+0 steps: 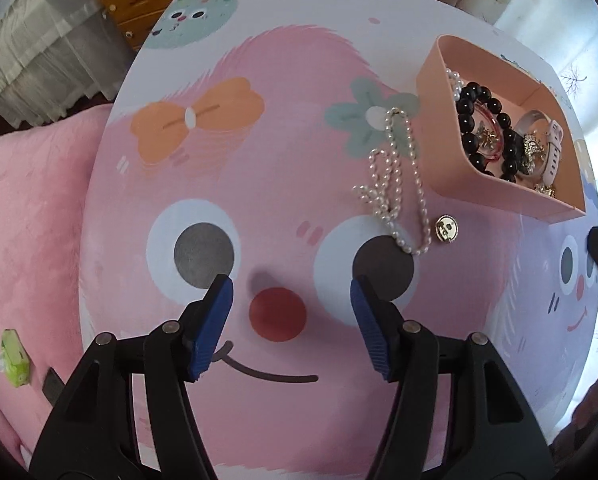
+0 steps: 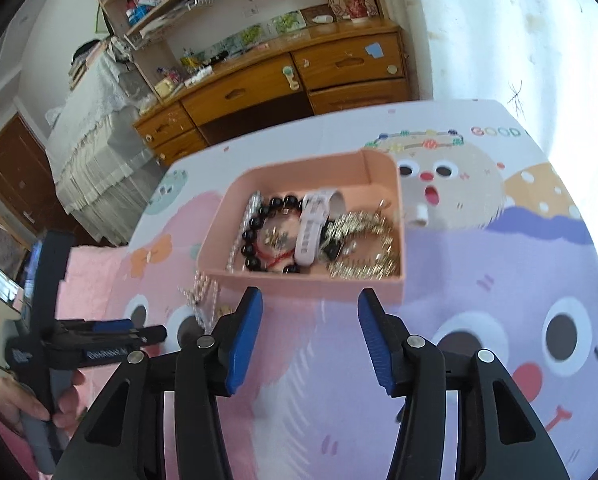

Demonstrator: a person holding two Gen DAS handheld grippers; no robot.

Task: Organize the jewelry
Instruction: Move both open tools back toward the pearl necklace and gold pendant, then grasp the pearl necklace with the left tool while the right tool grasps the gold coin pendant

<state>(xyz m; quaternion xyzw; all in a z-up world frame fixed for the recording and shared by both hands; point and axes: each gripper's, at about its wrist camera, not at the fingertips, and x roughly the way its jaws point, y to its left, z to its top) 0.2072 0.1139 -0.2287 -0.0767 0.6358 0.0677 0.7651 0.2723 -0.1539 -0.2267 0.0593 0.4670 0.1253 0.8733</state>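
Looking down from the left wrist, the left tool point(image 1: 291, 286) hangs with jaws apart and nothing between them above the cartoon-printed tabletop point(image 1: 259, 184). A pearl necklace point(image 1: 395, 184) lies loose ahead of it, just beside a small gold charm point(image 1: 446, 229) and the pink tray point(image 1: 495, 196), which holds a black bead bracelet point(image 1: 475, 128) and a white watch point(image 1: 551, 148). From the right wrist, the right tool point(image 2: 310, 298) is likewise open and empty, near the pink tray's point(image 2: 307, 282) front wall; a hand point(image 2: 31, 400) grips the left tool's handle at lower left.
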